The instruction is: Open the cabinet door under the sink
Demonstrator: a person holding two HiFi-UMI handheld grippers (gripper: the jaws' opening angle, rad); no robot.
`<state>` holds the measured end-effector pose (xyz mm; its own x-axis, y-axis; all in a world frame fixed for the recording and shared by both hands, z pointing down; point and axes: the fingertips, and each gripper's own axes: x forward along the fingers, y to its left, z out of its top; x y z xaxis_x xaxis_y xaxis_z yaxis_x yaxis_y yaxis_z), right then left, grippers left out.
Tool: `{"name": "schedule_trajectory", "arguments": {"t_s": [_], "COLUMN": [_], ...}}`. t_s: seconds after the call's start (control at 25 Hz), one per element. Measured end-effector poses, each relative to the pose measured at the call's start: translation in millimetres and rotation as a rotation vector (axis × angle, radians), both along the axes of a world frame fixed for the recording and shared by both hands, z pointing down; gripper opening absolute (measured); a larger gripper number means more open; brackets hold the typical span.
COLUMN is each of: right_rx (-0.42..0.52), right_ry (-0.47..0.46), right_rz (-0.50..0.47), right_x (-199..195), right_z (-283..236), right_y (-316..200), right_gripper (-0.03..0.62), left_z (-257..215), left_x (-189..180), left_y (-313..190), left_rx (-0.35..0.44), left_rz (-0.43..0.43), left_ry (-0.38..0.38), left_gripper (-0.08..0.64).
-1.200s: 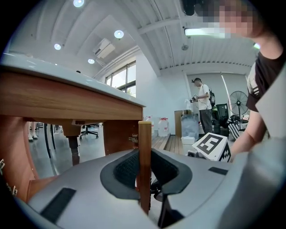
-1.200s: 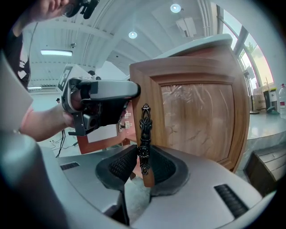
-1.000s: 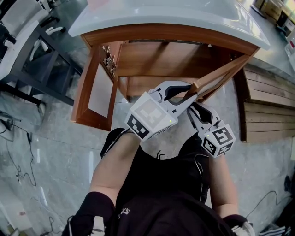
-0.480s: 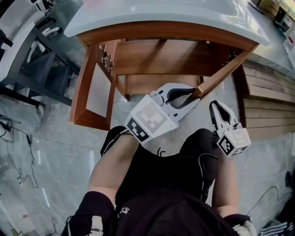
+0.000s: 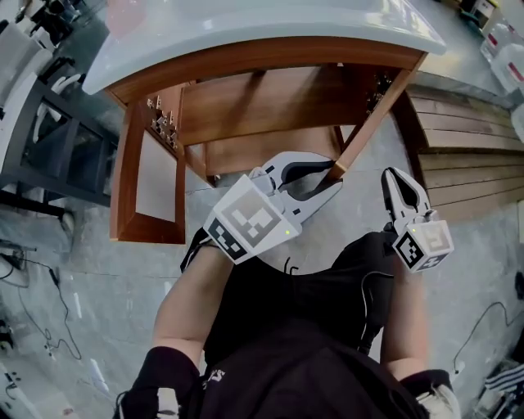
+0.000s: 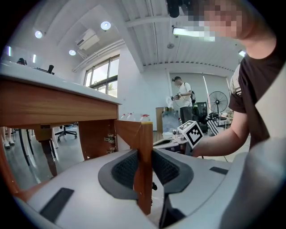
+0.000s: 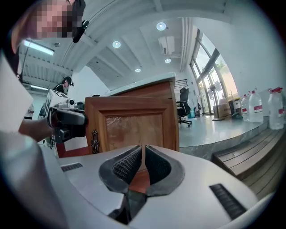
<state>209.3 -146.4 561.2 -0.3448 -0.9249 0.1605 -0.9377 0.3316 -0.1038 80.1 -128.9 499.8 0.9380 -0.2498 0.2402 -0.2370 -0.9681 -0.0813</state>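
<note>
The wooden cabinet [image 5: 270, 98] stands under the white sink top [image 5: 270, 24]. Its left door [image 5: 151, 176] hangs wide open. The right door [image 5: 372, 114] is swung out towards me. My left gripper [image 5: 332, 173] straddles that door's free edge [image 6: 144, 134]; its jaws have just been opening, the wood stands between the pads, and a thin gap shows at the right pad [image 6: 163, 167]. My right gripper [image 5: 399, 173] hovers to the right, apart from the door, facing its panelled front [image 7: 129, 129]. Its jaws [image 7: 143, 163] have just been closing to a narrow slit with nothing between them.
A stepped wooden platform [image 5: 458, 172] lies right of the cabinet. A black-framed desk [image 5: 57, 155] stands at the left, and cables [image 5: 33, 286] trail over the grey floor. A person [image 6: 181, 96] stands in the background by a fan [image 6: 217, 100]. Water bottles [image 7: 254, 105] line the far right.
My right gripper has pulled away from the right door towards the right and closed its jaws. The left gripper stays at the door's edge, and the door has swung further out.
</note>
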Motion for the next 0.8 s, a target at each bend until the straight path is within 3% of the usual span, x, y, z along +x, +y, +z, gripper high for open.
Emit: {"name": "schedule_trajectory", "arguments": {"t_s": [0.16,0.4,0.8], "right_rx": [-0.001,-0.054,-0.057], "right_ry": [0.026,0.013,0.026], "right_rz": [0.061,0.08,0.105], "right_x": [19.1,23.7,43.2], "right_z": [0.5,18.2,12.2], "right_y": [7.2,31.3,58.0], "right_gripper": [0.033,0.025,0.015], "left_z": [-1.2,-0.7,4.0], "left_x": [13.4,26.0,60.8], "left_y": [8.8,19.7,45.0], "left_rx": [-0.016,-0.013,-0.022], "left_rz": [0.074,0.132,0.23], "left_ry": [0.031,0.048,0.083], "left_gripper": [0.118,0.126,0.124]}}
